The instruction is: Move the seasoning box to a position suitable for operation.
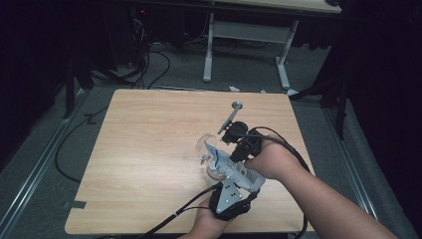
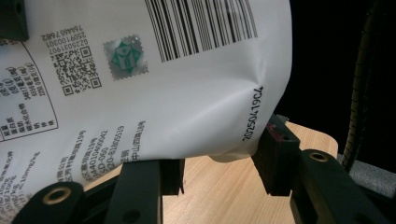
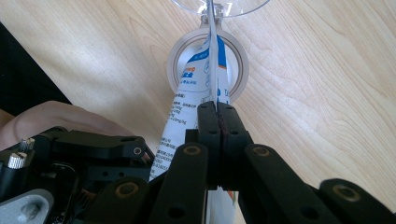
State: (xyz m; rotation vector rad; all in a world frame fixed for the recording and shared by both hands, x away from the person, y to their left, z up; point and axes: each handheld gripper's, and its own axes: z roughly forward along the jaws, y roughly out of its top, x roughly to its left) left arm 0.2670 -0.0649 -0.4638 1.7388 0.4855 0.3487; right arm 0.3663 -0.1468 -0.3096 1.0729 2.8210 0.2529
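A white pouch with blue print and black text hangs slanted over the wooden table. My right gripper comes in from the right, and in the right gripper view its jaws are pressed together on the pouch's thin edge seam. My left gripper comes up from the table's front edge. In the left gripper view its jaws sit against both sides of the pouch's bulging lower end. A clear stemmed glass stands just left of the pouch, its round foot beneath the pouch's far end.
A thin metal rod with a round end sticks up beyond the right gripper. Black cables trail off the front edge. Bare wood lies to the left and at the back. A white desk frame and floor cables stand beyond the table.
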